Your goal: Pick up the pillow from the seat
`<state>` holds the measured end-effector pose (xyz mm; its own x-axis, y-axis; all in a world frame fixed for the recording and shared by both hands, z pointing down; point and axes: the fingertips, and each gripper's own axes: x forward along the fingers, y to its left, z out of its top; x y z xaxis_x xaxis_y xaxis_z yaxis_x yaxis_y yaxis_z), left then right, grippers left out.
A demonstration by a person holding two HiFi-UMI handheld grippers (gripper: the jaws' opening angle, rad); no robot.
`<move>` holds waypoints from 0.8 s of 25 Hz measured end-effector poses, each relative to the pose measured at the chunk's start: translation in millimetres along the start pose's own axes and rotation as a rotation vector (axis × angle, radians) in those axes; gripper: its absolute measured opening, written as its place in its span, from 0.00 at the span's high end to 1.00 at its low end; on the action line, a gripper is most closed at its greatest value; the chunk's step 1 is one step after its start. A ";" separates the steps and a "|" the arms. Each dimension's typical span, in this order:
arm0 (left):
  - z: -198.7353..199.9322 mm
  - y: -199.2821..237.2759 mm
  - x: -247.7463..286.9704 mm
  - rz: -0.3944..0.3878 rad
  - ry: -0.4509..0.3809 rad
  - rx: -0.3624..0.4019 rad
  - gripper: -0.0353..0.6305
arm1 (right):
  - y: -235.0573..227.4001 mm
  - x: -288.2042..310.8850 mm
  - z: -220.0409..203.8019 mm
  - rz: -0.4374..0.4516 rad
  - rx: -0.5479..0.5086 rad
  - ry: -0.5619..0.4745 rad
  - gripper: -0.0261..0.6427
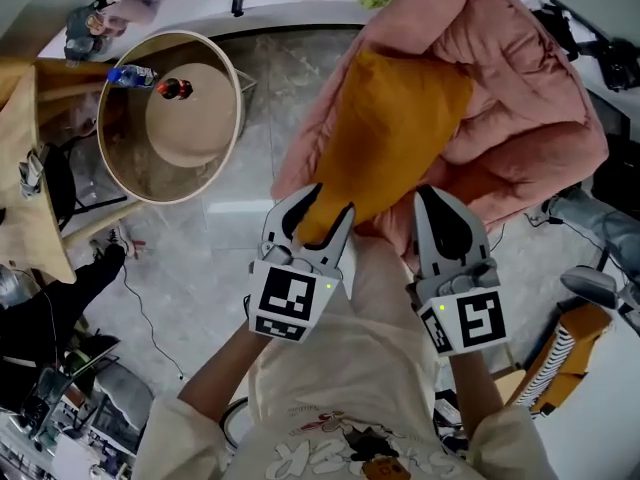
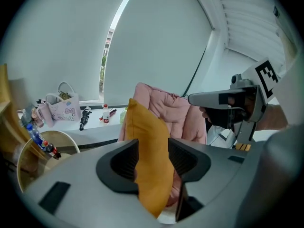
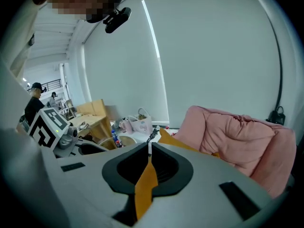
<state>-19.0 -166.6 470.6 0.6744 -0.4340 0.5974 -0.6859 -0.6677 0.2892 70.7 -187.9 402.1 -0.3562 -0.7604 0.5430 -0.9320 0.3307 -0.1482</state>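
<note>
Left tongs [image 2: 153, 151] stand partly apart, and the edge of the pillow [image 1: 400, 128] fills the gap, cloth against both jaws. Right tongs [image 3: 149, 148] are pinched almost closed on a thin corner of the same pillow. In the head view both tongs sit at lower centre, side by side, pointing toward the top of the frame, each holding the pillow's near edge. Orange, the pillow stretches from them up to centre frame and lies against the pink padded seat [image 1: 520, 98], which fills the upper right. At upper left, well apart from the seat, stands a round table [image 1: 237, 108] with a raised rim; a small bottle [image 1: 172, 89] lies on it. Grey floor [image 1: 230, 238] shows between table and seat. A white sill [image 1: 270, 8] runs along the top edge, left of the seat.
</note>
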 end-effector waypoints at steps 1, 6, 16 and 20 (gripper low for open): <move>-5.2 0.7 6.6 -0.002 0.012 -0.002 0.66 | -1.6 5.0 -3.1 0.015 -0.001 0.004 0.92; -24.5 6.6 39.7 -0.043 0.065 -0.013 0.47 | -5.8 31.2 -11.2 0.068 -0.022 0.025 0.92; -55.2 1.8 92.8 -0.116 0.091 -0.050 0.10 | -31.3 36.3 -46.8 0.067 0.009 0.070 0.92; -66.7 8.2 116.3 -0.143 0.108 -0.071 0.06 | -39.0 49.2 -59.8 0.059 0.026 0.103 0.92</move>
<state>35.6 -182.3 592.4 0.7357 -0.2673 0.6223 -0.6051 -0.6722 0.4266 93.5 -204.8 484.0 -0.4034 -0.6781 0.6143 -0.9113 0.3580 -0.2033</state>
